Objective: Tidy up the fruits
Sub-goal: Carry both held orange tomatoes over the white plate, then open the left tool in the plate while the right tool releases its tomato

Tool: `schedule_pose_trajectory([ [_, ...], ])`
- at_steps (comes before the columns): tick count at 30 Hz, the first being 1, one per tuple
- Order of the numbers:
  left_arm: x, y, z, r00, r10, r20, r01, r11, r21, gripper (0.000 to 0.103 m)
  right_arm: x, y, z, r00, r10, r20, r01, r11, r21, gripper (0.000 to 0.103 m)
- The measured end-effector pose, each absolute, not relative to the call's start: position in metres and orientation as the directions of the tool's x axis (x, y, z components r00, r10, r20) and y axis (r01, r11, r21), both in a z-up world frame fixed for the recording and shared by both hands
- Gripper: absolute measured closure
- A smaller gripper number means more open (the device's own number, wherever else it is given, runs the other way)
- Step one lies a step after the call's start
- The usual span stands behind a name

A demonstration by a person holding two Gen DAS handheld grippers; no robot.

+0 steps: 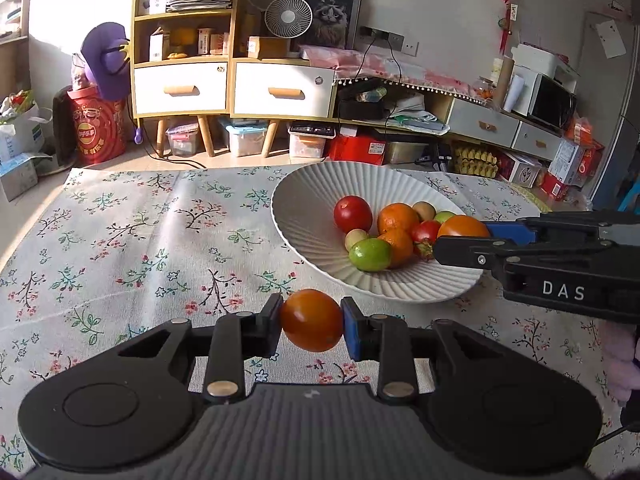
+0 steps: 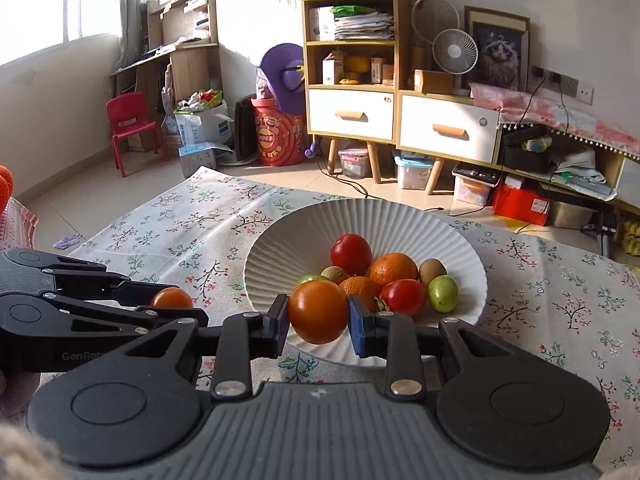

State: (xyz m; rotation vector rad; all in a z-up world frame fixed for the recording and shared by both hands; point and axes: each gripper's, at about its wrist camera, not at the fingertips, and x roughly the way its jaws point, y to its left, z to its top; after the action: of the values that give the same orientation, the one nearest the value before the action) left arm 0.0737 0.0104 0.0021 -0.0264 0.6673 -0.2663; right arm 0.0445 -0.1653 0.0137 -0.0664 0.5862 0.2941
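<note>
A white ribbed bowl [image 2: 280, 240] on the worktop [image 1: 120, 240] holds red, orange and green fruits. The right claw [image 2: 319, 318] is over its near rim, closed on an orange tomato [image 2: 318, 312]. The left claw [image 1: 311, 322], beside the bowl above the floral cloth, pinches another tomato [image 1: 311, 320]. Shelves [image 1: 184, 36] and a fan [image 1: 288, 16] stand behind

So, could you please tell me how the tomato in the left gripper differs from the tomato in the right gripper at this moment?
The left gripper holds its tomato above the floral tablecloth, short of the white bowl; the right gripper holds its tomato over the bowl's near rim, beside the piled fruit. In the right wrist view, the left tomato is mostly hidden by its gripper's fingers. Both are orange-red, round and clamped between shut pads.
</note>
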Motion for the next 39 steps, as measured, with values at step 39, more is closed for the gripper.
schedule_pose_trajectory([
  [39,0.152,-0.023,-0.012,0.737,-0.326,-0.592,0.352,0.933,-0.075,0.078,0.148,-0.180,-0.009,0.785,0.169,-0.596,-0.160,0.985,0.069,0.075],
])
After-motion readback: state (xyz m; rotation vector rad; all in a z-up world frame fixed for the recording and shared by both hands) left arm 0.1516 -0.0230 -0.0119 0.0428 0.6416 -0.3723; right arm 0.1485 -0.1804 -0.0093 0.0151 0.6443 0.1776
